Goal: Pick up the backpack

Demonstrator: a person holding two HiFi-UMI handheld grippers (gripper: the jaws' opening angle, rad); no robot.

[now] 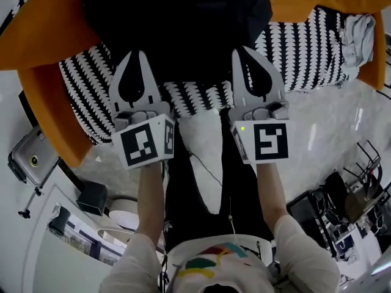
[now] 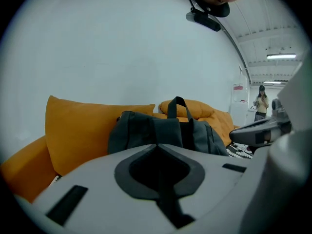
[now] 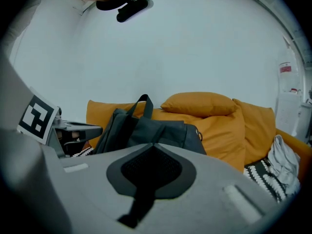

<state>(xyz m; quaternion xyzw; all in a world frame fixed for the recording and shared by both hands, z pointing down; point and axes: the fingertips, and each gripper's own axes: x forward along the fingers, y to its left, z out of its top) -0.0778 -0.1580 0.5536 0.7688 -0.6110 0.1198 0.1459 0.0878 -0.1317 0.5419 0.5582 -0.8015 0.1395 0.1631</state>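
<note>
Head view looks down on the dark backpack (image 1: 177, 23), which sits on the sofa seat against the orange back cushions (image 1: 43, 35). Its carry handle (image 2: 178, 106) stands up on top. Both tongs point at it from the front. The left gripper (image 1: 138, 55) and the right gripper (image 1: 243, 50) each have their jaws pressed together with nothing between them. From above their tips sit at the bag's near edge, but both gripper views show the bag apart from the jaws, further ahead. Under the bag lies a black-and-white patterned throw (image 1: 305, 54). A crumpled pale cloth (image 1: 359, 35) sits towards the sofa's right end, near an orange pillow (image 3: 200, 104).
</note>
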